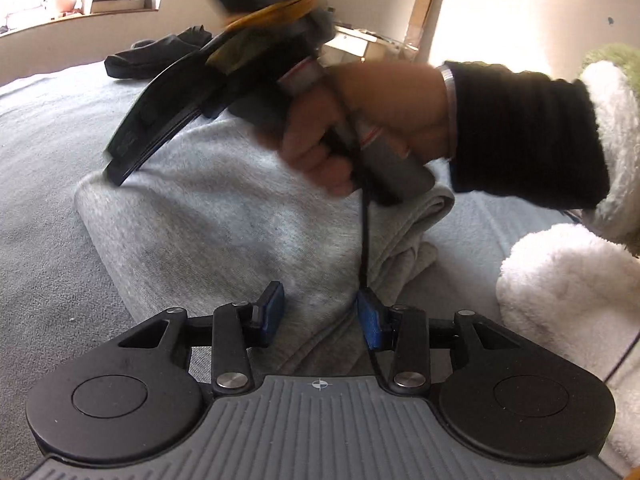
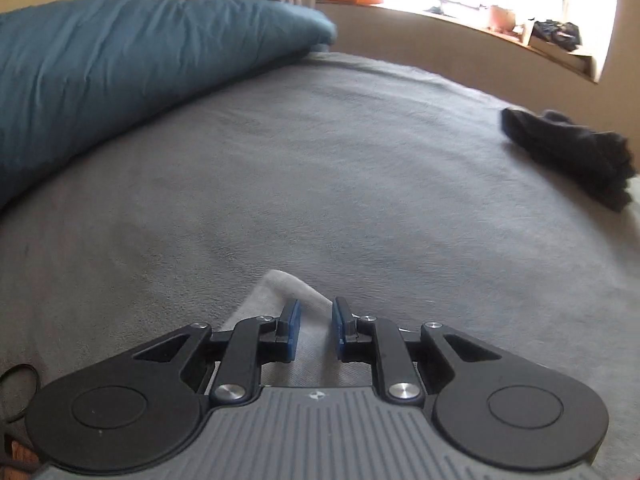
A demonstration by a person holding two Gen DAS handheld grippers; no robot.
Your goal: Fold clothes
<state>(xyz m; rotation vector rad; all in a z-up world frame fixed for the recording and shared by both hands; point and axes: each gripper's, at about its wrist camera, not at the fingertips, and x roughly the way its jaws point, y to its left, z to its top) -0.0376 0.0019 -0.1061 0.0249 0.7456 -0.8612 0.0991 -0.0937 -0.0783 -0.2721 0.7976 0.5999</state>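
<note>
A light grey garment (image 1: pixel 224 220) lies bunched on the grey bed cover (image 1: pixel 36 184). My left gripper (image 1: pixel 322 316) hovers at its near edge, the blue pads standing apart with fabric lying loosely under the gap. A hand (image 1: pixel 360 112) in a black cuff holds my right gripper (image 1: pixel 114 170), blurred, with its tips at the garment's far left corner. In the right wrist view a fold of the grey garment (image 2: pixel 280 288) fills the narrow gap of my right gripper (image 2: pixel 316 330), and a corner pokes out beyond the pads.
A folded black garment (image 1: pixel 156 56) (image 2: pixel 576 156) lies at the far edge of the bed. A blue duvet (image 2: pixel 120 72) is heaped at the left. White fluffy fabric (image 1: pixel 568 280) sits at the right. A black cable (image 1: pixel 365 232) hangs from the right gripper's handle.
</note>
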